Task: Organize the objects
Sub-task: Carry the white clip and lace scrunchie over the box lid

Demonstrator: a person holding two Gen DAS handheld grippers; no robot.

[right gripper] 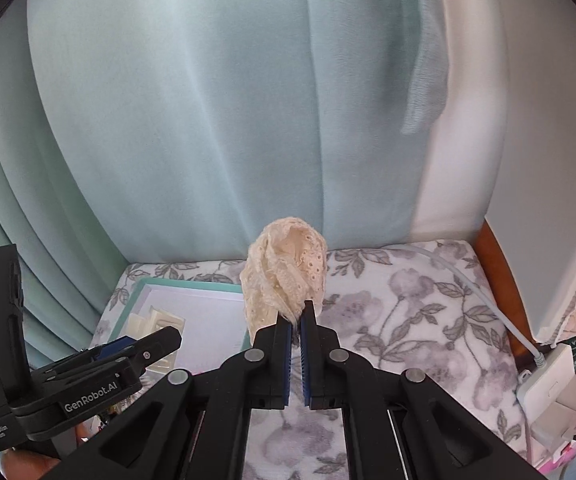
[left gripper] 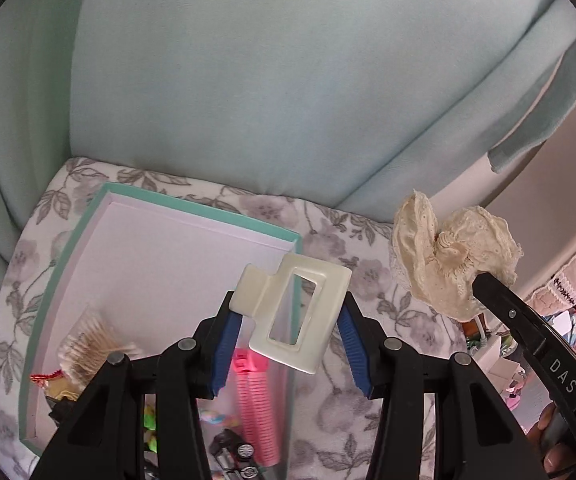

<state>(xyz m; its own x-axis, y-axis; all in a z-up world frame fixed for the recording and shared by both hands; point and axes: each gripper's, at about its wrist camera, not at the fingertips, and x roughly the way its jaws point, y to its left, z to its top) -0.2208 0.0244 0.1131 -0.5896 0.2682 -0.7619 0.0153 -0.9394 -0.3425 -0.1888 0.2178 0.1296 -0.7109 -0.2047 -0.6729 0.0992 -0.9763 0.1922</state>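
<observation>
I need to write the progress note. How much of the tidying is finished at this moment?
Done: the box already holds a pink comb, a brush and small toys. In hand: the left gripper grips a cream hair claw; the right gripper pinches a lace scrunchie. Left: placing both in the box.
</observation>
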